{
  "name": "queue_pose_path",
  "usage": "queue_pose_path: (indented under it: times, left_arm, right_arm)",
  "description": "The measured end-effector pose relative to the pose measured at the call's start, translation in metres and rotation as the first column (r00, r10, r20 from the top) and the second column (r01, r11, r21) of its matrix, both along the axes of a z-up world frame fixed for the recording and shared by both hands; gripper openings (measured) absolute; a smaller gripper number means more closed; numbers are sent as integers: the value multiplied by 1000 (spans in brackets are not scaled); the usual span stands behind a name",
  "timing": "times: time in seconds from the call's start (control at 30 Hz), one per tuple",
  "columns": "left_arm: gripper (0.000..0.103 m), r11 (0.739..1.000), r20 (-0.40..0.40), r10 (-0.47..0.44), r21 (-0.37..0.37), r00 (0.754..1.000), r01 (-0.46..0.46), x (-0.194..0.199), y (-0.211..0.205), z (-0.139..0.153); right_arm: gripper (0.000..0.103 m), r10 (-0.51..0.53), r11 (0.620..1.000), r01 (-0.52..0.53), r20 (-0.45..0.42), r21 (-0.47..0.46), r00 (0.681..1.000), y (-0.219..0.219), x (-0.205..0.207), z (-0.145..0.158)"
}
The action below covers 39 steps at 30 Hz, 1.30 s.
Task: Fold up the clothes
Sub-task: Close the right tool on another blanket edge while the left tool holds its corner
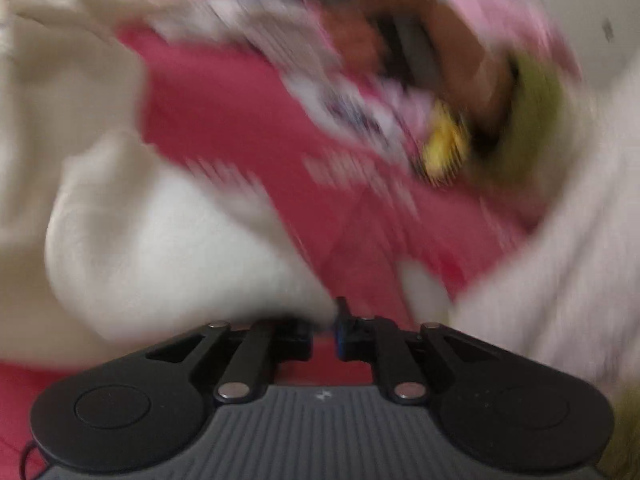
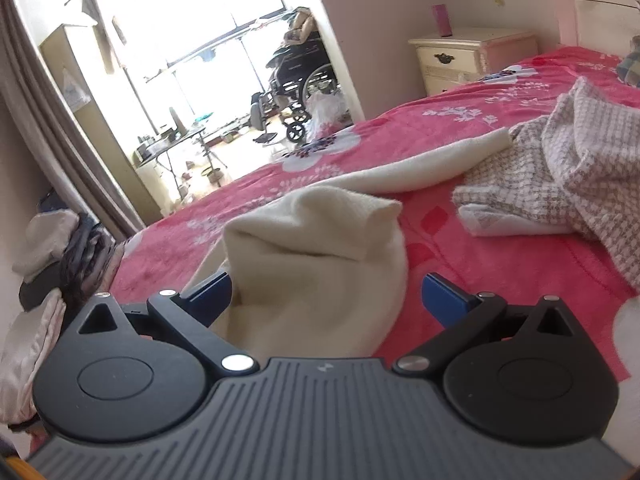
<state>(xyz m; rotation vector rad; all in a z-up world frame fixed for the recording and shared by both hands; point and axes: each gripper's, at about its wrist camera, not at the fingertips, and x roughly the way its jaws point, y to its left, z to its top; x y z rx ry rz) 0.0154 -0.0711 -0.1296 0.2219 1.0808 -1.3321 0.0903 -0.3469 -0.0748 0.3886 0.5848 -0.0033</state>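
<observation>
A cream garment (image 2: 316, 248) lies bunched on the red flowered blanket (image 2: 500, 280), one long part trailing off to the far right. My right gripper (image 2: 330, 294) hangs just above it, open wide, its blue pads (image 2: 444, 296) on either side of the heap and not pressing it. The left wrist view is badly blurred. There the cream garment (image 1: 168, 248) bulges at the left and runs in to the tips of my left gripper (image 1: 323, 332). Its jaws stand almost together with only a narrow slit, and they seem to pinch the cloth's edge.
A grey-and-white checked garment (image 2: 560, 176) lies crumpled at the right of the bed. A cream nightstand (image 2: 472, 60) stands behind the bed, and a wheelchair (image 2: 304, 76) by the bright window. More clothes (image 2: 60, 264) are piled off the bed's left edge. Blurred yellow-green cloth (image 1: 532, 120) shows in the left wrist view.
</observation>
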Motion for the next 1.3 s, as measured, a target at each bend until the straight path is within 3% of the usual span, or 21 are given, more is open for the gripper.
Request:
queue_pose_path:
  times: [0.13,0.17,0.27,0.3,0.37,0.47,0.57,0.63,0.73,0.8,0.87,0.9,0.93,1.03,1.1,1.2,1.3]
  left_arm:
    - [41,999,43,24,29,999,-26,-10,22,9]
    - [48,997,25,70,12,997,-70,-2,34,14]
    - [55,968,-62,242,-49,968,-245,26,74,30]
    - [57,940,-100,325,-72,940,-333,38,91,33]
    - [60,848,-163,503,-97,849,-521,59,121,33]
    - [66,634,-242,739,-64,628,-771,89,157,16]
    - [66,524,-305,810,-8,501,-852,115,164,-12]
    - [66,489,-320,829,20,458,-872,128,156,-28]
    - [65,450,-343,841,11,419,-893,140,139,-40]
    - [52,420,-348,848,-18,400,-907,146,134,-39]
    - [28,390,-357,856,-31,375,-920,152,135,-38]
    - [24,378,-353,862,-30,363,-925,154,132,-40]
    - [18,375,-332,870,-37,365,-926,154,129,-39]
    - [12,417,-170,887,-103,429,-903,142,114,-26]
    - [11,497,-18,862,-172,507,-851,127,93,-7]
    - [10,619,167,785,-236,596,-749,106,63,11]
    - [10,730,331,682,-249,652,-637,89,32,15]
  right_arm:
    - [102,33,999,-33,-11,-16,999,8,-2,-1]
    - [102,41,999,-41,-10,-22,999,9,-2,-1]
    - [102,61,997,-61,-9,-41,998,13,-2,-1]
    - [102,65,997,-65,-10,-41,998,15,-2,-2]
    - [102,76,997,-76,-18,-25,997,17,1,-6]
    - [102,130,991,-129,-48,33,990,26,6,-16]
    - [102,202,977,-192,-99,96,974,40,12,-31]
    - [102,221,972,-208,-122,109,968,47,13,-38]
    - [102,233,970,-221,-123,99,965,49,14,-37]
    - [102,255,966,-247,-114,79,960,53,19,-31]
    - [102,289,957,-285,-100,55,952,58,28,-23]
    - [102,313,949,-310,-91,49,945,62,37,-18]
    - [102,335,942,-332,-84,54,938,65,47,-13]
    - [102,398,917,-393,-71,72,915,84,86,2]
    - [102,425,904,-419,-70,89,902,97,113,9]
    - [102,446,892,-433,-98,128,890,115,159,13]
    - [102,426,900,-400,-158,173,891,129,207,6]
